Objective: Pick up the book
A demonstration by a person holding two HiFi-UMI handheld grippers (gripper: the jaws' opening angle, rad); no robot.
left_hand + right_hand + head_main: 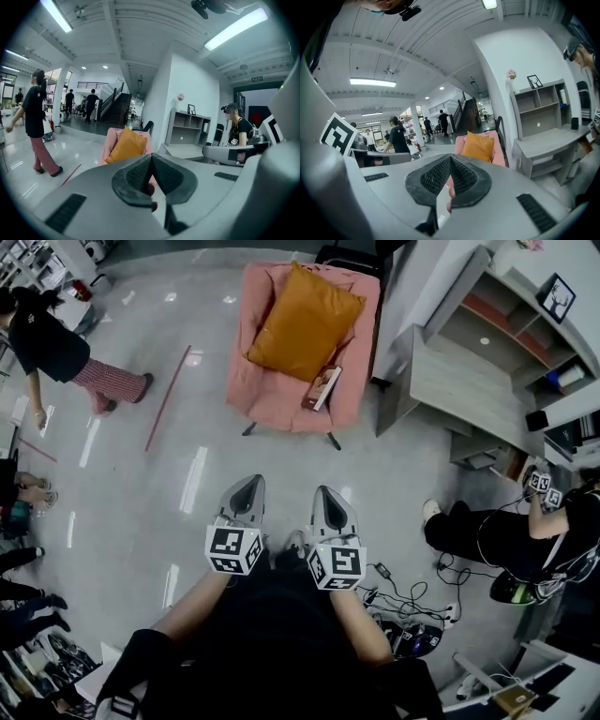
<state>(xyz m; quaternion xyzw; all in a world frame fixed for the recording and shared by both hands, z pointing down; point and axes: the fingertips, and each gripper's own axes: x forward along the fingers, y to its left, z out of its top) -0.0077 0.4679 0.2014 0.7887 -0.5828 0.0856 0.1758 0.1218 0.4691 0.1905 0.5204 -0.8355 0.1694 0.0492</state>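
The book (322,387) lies on the seat of a pink armchair (272,399), at the right of an orange cushion (302,322). Both grippers hover side by side over the floor, well short of the chair and pointing at it. My left gripper (249,484) is shut with nothing in it, and so is my right gripper (329,494). In the left gripper view the shut jaw tips (151,157) cover the chair's seat; only the cushion (126,144) shows above them. The right gripper view shows its closed tips (450,159) below the cushion (478,146). The book is hidden in both gripper views.
A grey shelf-and-desk unit (469,381) stands right of the chair. A person in black (487,532) sits on the floor at the right, near loose cables (412,601). Another person (56,352) walks at the far left. A red strip (167,397) lies on the floor.
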